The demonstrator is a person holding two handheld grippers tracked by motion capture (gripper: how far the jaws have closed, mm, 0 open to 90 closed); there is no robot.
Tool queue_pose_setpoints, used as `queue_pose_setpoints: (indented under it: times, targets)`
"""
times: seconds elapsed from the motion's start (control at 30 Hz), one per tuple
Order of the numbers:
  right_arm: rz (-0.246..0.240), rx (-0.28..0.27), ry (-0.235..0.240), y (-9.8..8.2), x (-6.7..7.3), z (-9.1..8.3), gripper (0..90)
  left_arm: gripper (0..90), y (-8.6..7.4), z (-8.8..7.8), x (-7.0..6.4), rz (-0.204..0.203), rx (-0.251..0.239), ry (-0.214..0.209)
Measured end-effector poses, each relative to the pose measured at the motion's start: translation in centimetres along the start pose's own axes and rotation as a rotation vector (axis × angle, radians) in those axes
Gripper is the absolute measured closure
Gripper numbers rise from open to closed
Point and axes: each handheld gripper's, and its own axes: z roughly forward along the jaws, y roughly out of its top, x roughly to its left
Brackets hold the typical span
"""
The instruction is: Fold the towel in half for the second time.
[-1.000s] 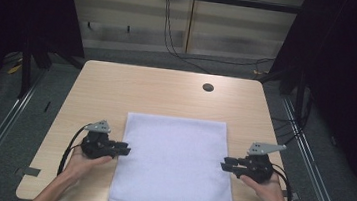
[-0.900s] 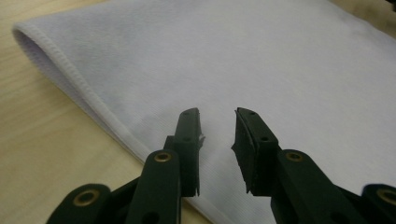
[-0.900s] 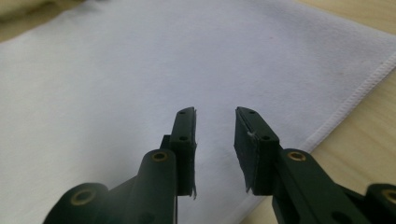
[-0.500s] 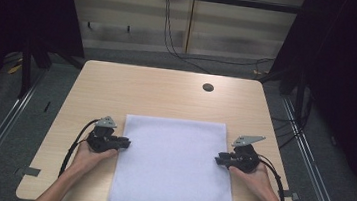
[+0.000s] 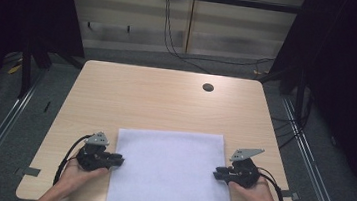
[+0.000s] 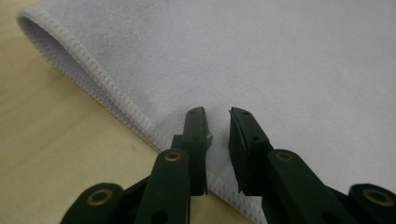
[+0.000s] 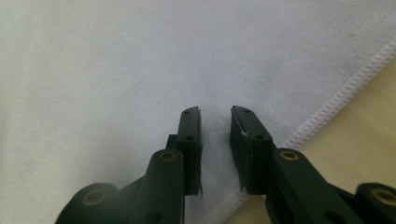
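High view: cloth (image 5: 171,175) lies between my hand-held grippers, left (image 5: 116,160) and right (image 5: 220,174); jaws narrow, just closing, over opposite hems, nothing pinched.

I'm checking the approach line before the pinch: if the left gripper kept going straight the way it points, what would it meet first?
Most likely the white cloth. The left gripper, jaws slightly apart with nothing pinched, has already crossed the cloth's stitched hem and points over its flat surface. How high it sits above the fabric is unclear.

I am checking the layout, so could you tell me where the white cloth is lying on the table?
In the high view the white cloth lies flat at the table's near edge, centred between the left gripper and the right gripper.
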Motion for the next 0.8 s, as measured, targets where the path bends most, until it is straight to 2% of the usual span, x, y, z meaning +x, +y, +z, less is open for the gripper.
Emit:
queue_pose_setpoints:
  times: [0.03,0.07,0.17,0.2,0.23,0.27,0.3,0.33,0.37,0.4,0.43,0.47,0.5,0.53,0.57,0.6,0.67,0.7,0.73,0.8]
  targets:
    - [0.000,0.000,0.000,0.0,0.0,0.0,73.9,76.8,0.0,0.0,0.0,0.000,0.000,0.000]
    - [0.020,0.011,0.069,-0.5,0.5,-0.3,75.1,77.3,-0.4,-0.5,-0.5,0.009,0.018,0.005]
    - [0.021,0.017,0.075,-0.6,0.7,-0.5,75.2,75.4,-0.2,-0.8,-0.3,0.028,0.009,0.002]
    - [0.014,-0.003,0.049,-0.3,0.4,-0.7,73.8,75.7,0.1,-1.2,0.0,0.024,-0.023,0.007]
    - [0.014,-0.003,0.049,-0.3,0.4,-0.7,73.8,75.7,0.5,-1.6,0.3,0.021,-0.047,0.003]
    - [0.016,-0.049,0.030,0.4,-0.3,-1.1,73.6,75.7,1.0,-2.2,0.7,0.026,-0.088,0.013]
    - [0.016,-0.049,0.030,0.4,-0.3,-1.1,73.6,75.7,1.8,-3.0,1.3,0.028,-0.123,0.045]
    - [0.002,-0.103,-0.014,1.6,-1.4,-1.6,73.8,74.6,2.3,-3.5,1.9,0.012,-0.153,0.047]
    - [0.002,-0.103,-0.014,1.6,-1.4,-1.6,73.8,74.6,2.7,-3.8,2.5,-0.001,-0.182,0.050]
    - [-0.034,-0.126,-0.078,2.6,-2.4,-1.5,74.4,73.7,3.5,-3.6,3.6,-0.026,-0.196,0.061]
    - [-0.034,-0.126,-0.078,2.6,-2.4,-1.5,74.4,72.7,3.5,-3.6,3.6,-0.026,-0.196,0.061]
    - [-0.013,-0.146,-0.085,3.7,-3.7,-1.0,74.2,71.4,4.3,-2.7,4.5,-0.030,-0.183,0.072]
    - [-0.006,-0.156,-0.088,4.0,-4.2,-0.7,73.3,70.5,4.3,-2.7,4.5,-0.030,-0.183,0.072]
    - [0.001,-0.152,-0.087,4.5,-4.8,-0.4,72.4,68.5,4.9,-1.7,5.3,-0.040,-0.169,0.081]
    - [0.001,-0.152,-0.087,4.5,-4.8,-0.4,72.4,66.4,4.9,-1.7,5.3,-0.040,-0.169,0.081]
    - [0.014,-0.161,-0.091,5.2,-5.8,0.3,69.6,64.7,5.3,-1.0,6.0,-0.042,-0.154,0.073]
    - [0.019,-0.150,-0.088,5.4,-6.4,0.6,68.3,62.9,5.4,-0.6,6.4,-0.055,-0.150,0.057]
    - [0.028,-0.150,-0.099,5.6,-7.0,1.0,66.6,62.1,5.4,-0.3,6.7,-0.060,-0.151,0.062]
    - [0.055,-0.144,-0.092,5.7,-7.9,1.5,63.0,58.5,5.4,0.3,6.9,-0.055,-0.130,0.057]
    - [0.066,-0.141,-0.089,5.7,-8.4,1.7,61.6,56.8,5.4,0.5,6.9,-0.047,-0.123,0.073]
